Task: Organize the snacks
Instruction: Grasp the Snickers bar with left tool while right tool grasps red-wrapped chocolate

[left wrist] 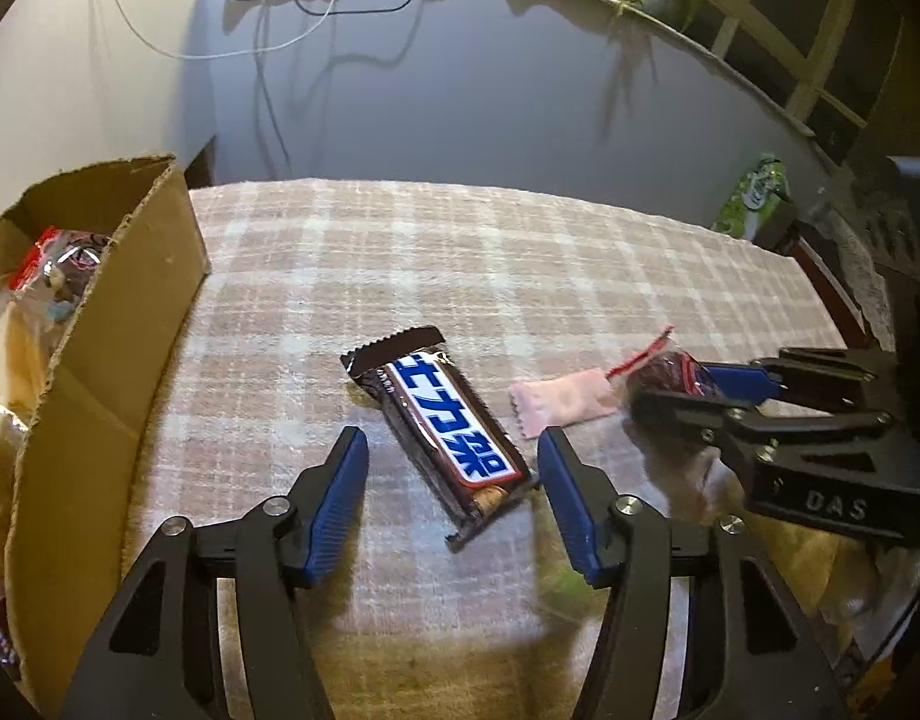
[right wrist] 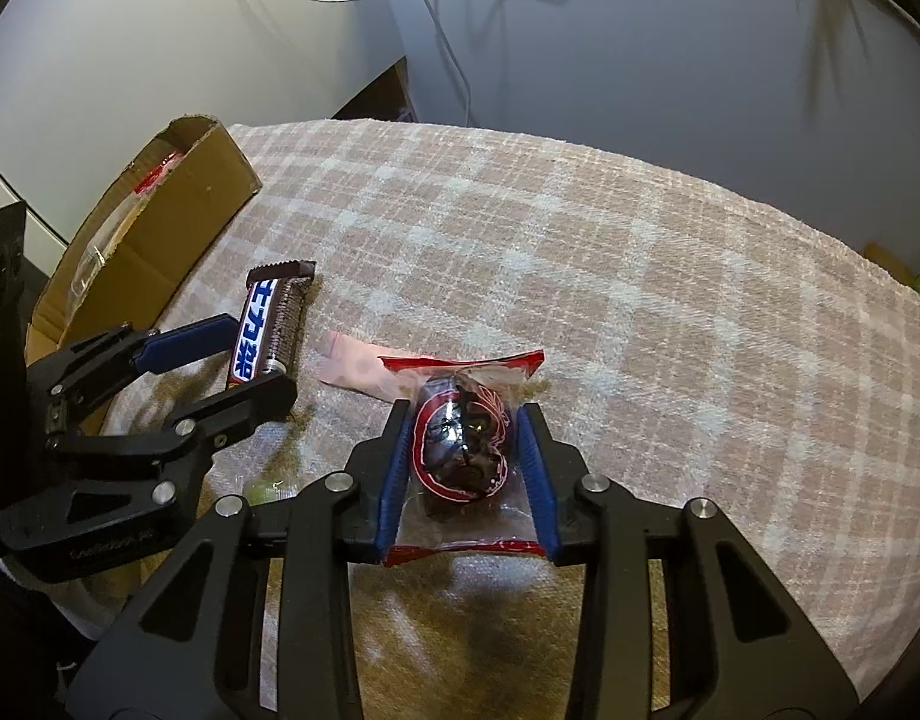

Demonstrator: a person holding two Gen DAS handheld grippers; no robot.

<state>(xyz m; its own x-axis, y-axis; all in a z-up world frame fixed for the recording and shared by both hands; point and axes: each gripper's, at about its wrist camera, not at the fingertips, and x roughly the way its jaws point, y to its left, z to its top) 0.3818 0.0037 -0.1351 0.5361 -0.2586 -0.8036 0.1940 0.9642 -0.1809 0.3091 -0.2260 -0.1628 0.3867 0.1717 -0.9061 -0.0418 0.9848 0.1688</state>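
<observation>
Snacks are what I'm sorting, and there are three still out on the checked tablecloth (right wrist: 610, 252): a chocolate bar (left wrist: 438, 420) with blue-and-white lettering, a flat pink sachet (left wrist: 560, 405), and a clear red-edged packet (right wrist: 463, 450) with something dark and round inside. My right gripper (right wrist: 467, 468) has its blue pads pressed against both sides of that packet, so it looks clamped on it, though I honestly can't tell if it's lifted off the cloth or just sitting there pinched. My left gripper (left wrist: 450, 501) is spread wide with the near end of the chocolate bar lying between the fingers, not touching either pad as far as I can see. The bar lies at a slant across the gap, which is a bit annoying. The cardboard box (left wrist: 129, 324) is off to my left at the table edge, open on top, with a couple of wrapped snacks already in it. So I'd say I'm mid-pickup with two items at once, maybe halfway through. Next I'd squeeze the left fingers onto the bar, probably twisting a little to square up with it, then carry both over the box wall and drop them in. The sachet is just beside the packet, nearly touching, so I'd watch it doesn't get dragged along.
</observation>
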